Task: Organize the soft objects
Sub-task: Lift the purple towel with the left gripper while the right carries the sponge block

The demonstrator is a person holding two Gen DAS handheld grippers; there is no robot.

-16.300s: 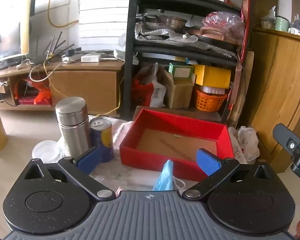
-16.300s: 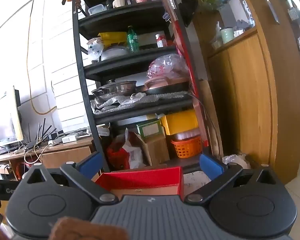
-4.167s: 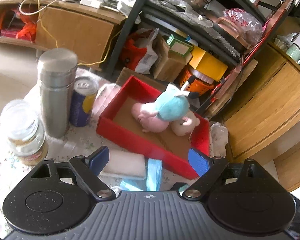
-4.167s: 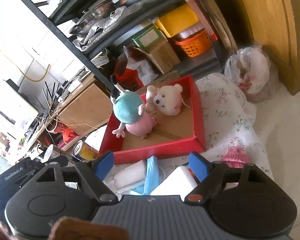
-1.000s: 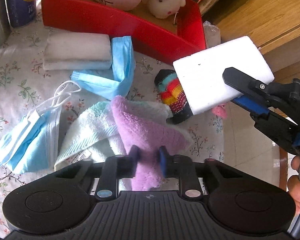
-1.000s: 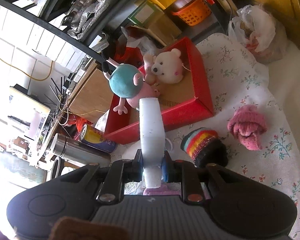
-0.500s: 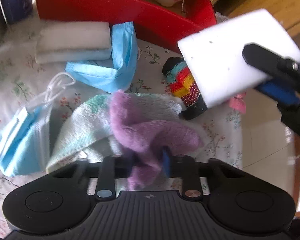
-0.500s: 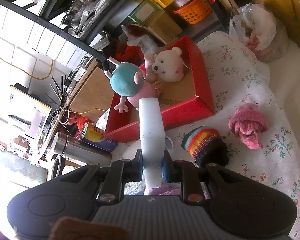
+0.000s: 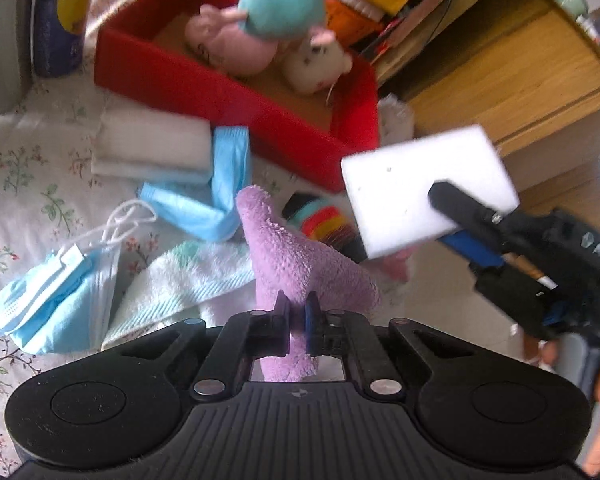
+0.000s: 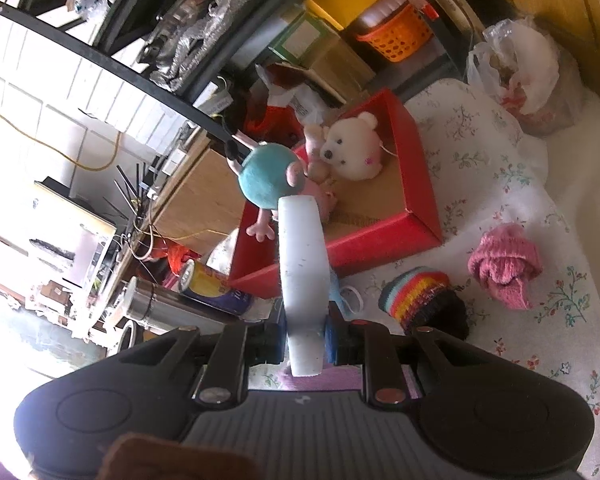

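purple fleece fills the middle of the left wrist view: the purple cloth (image 9: 296, 264) is pinched between the closed pads of the left gripper (image 9: 296, 314) and rises in a peak above the floral tabletop (image 9: 16, 168). under it lie a white-green towel (image 9: 188, 276) and blue face masks (image 9: 52, 300); beyond sits the red box (image 9: 220, 84) holding two plush toys. to the right, the right gripper (image 9: 460, 216) clamps a white sponge (image 9: 424, 196).

the right wrist view shows the sponge (image 10: 302, 280) edge-on, squeezed between the right gripper's (image 10: 304, 336) blue pads, pointing toward the box (image 10: 416, 184). only here appear a pink knit item (image 10: 504, 268) and the whole rainbow sock (image 10: 420, 300) on the tabletop.
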